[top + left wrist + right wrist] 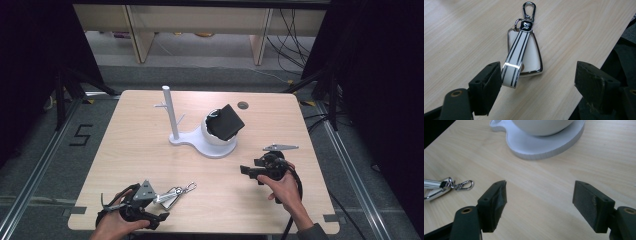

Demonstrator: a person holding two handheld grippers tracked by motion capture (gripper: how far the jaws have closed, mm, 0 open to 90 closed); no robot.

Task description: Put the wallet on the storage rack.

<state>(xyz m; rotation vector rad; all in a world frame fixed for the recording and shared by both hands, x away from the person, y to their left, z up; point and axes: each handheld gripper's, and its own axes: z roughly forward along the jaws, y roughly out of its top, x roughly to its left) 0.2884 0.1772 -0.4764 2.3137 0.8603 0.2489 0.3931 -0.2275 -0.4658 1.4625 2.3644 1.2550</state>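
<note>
A white key fob [171,196] with a chrome rim, a striped strap and a snap clip lies flat near the table's front left. In the left gripper view the key fob [524,56] lies just beyond my left gripper [537,85], whose jaws stand open; the strap's end lies close to the left jaw. My left gripper [159,207] points right at the fob. My right gripper [247,171] is open over bare wood at the right. In the right gripper view, my right gripper [539,202] holds nothing and the fob's clip [461,185] lies at the left.
A white stand [212,147] with a thin post [169,112] and a bowl holding a black folded object [227,122] sits mid-table; its base [544,145] lies ahead of my right gripper. A round grommet [243,105] marks the back. The table's front edge [599,62] runs beside my left gripper.
</note>
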